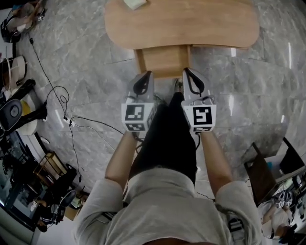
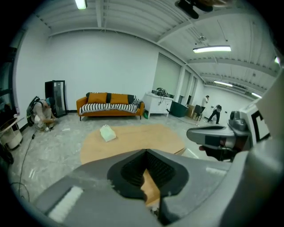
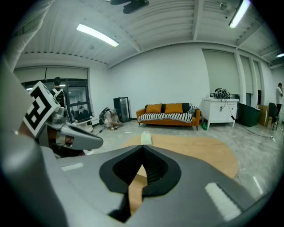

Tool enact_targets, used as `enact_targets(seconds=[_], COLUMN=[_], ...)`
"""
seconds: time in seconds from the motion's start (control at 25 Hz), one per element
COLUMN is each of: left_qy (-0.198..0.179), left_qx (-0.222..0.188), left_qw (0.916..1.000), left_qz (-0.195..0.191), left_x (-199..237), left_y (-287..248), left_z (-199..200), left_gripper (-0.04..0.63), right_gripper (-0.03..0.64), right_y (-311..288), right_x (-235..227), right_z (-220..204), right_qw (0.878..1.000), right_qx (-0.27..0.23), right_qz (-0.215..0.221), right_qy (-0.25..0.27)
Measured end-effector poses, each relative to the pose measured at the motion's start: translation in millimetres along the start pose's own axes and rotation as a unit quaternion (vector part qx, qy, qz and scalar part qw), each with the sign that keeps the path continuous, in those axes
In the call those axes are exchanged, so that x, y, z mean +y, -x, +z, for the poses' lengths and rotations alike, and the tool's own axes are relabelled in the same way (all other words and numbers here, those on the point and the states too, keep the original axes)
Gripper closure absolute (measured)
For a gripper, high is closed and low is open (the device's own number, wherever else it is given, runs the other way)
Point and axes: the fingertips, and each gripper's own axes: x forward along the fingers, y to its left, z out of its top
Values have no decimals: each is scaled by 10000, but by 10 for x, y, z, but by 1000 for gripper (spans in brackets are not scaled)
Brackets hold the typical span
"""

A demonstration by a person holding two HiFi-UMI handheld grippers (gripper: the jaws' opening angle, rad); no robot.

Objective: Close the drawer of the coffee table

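A lab hall staged as a living room is suggested by the grey marble-tiled floor (image 1: 267, 95), orange striped-cushion sofa (image 2: 110, 105) and trailing black cables (image 1: 70, 122).

the counter (image 1: 181, 24) runs off the top edge of the head view. the pale thing (image 1: 135, 3) on it is cut there too, and what it is cannot be told. the drawer (image 1: 164, 60) lies partly under the counter top. the bodies of the left claw (image 2: 145, 151) and right claw (image 3: 142, 146), both pressed closed, hide all but a sliver of wood. the far people (image 2: 215, 113) are too small to make out.
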Motion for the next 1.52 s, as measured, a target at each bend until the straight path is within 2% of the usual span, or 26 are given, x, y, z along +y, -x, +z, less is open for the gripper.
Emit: enact_targets(seconds=[0.2, 0.36, 0.56, 0.76, 1.0, 1.2, 1.4, 1.52], left_qy=[108, 38, -20, -443, -1000, -938, -1399, -1661], left_qx=[469, 833, 1034, 1406, 1743, 2230, 2463, 2770], left_qw=[9983, 9963, 9946, 9889, 9778, 9688, 9574, 9453], left_qz=[323, 222, 52, -163, -592, -530, -567, -467], left_x=[348, 404, 421, 463, 439, 502, 561, 690], left_y=[-265, -351, -498, -836, -1218, -1382, -1391, -1384], left_z=[-705, -1161, -1526, -1992, -2547, -3037, -3326, -3534], left_gripper=[575, 575, 575, 575, 575, 575, 575, 575], right_gripper=[611, 609, 611, 611, 611, 609, 609, 609], right_y=[-205, -258, -365, -570, -650, -744, -869, -896], right_x=[-121, -62, 45, 71, -121, -273, -308, -331], right_z=[-854, -1280, -1712, -2430, -3070, -3283, -3521, -3668], right_qw=[9985, 9966, 9929, 9860, 9738, 9632, 9491, 9306], right_qx=[543, 786, 1127, 1571, 2196, 2509, 2736, 2968], right_qz=[-15, 43, 267, 497, 512, 625, 947, 1141], right_qy=[-90, -227, -272, -264, 297, 733, 1237, 1814])
